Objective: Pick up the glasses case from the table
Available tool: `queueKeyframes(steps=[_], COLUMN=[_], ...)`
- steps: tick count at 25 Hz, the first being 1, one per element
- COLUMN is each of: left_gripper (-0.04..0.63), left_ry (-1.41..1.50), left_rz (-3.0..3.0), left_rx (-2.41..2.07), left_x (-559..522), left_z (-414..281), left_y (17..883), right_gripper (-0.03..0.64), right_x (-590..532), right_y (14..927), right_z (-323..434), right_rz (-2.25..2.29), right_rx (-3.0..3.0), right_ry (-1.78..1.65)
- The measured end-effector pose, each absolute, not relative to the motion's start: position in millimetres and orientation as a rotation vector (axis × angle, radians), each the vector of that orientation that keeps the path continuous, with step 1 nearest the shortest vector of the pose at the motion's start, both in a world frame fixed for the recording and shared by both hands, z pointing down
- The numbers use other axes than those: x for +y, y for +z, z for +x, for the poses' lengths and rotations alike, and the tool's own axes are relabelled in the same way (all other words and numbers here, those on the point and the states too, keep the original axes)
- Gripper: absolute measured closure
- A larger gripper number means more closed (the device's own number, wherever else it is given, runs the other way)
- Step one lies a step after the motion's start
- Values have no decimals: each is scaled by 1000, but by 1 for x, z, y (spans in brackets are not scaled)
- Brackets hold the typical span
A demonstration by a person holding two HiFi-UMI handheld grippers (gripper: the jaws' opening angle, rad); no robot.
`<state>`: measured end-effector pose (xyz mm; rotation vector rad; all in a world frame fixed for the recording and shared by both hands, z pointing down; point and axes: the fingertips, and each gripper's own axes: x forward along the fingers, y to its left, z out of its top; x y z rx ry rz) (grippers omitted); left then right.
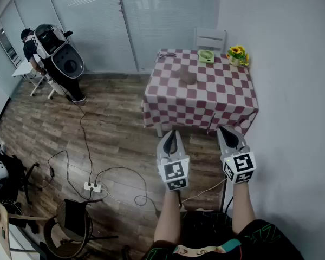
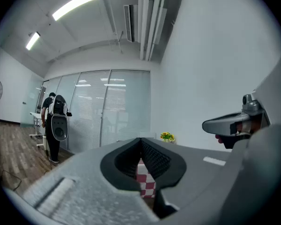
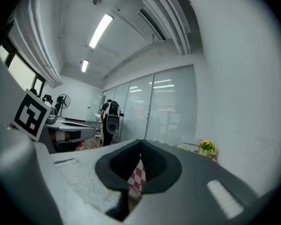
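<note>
The glasses case [image 1: 188, 78], a small brownish lump, lies near the middle of a table with a red-and-white checked cloth [image 1: 206, 104] across the room. Both grippers are held level in front of me, short of the table's near edge and well away from the case. My left gripper [image 1: 171, 132] is shut with nothing in it, its dark pads meeting at the tips [image 2: 141, 140]. My right gripper [image 1: 228, 129] is likewise shut and empty [image 3: 141, 142]. Only a strip of checked cloth [image 2: 147, 183] shows below the shut jaws; the case is hidden in both gripper views.
A green dish [image 1: 206, 56], a pot of sunflowers [image 1: 238, 54] and a dark item [image 1: 166, 53] sit at the table's far edge, with a white chair [image 1: 210, 38] behind. A person with a backpack device [image 1: 53, 53] stands far left. Cables and a power strip [image 1: 92, 187] lie on the wood floor.
</note>
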<state>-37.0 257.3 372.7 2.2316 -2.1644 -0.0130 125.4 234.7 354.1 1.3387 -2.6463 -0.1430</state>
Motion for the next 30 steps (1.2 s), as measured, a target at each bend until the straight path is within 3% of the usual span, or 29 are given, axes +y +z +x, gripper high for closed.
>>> queueKeyframes(steps=[14, 20, 30], left_gripper=[584, 584, 584], left_ry=[-60, -31, 97], left_rz=[2164, 2230, 2235], left_rx=[-2156, -2080, -2111], left_x=[234, 218, 163], left_z=[-64, -40, -50], left_y=[382, 386, 401], right_gripper=[614, 614, 614], right_x=[215, 203, 128], right_y=[350, 356, 381], right_z=[133, 148, 130], right_rz=[1483, 1505, 1494], right_rx=[-2625, -2593, -2636], right_ry=[-130, -87, 19])
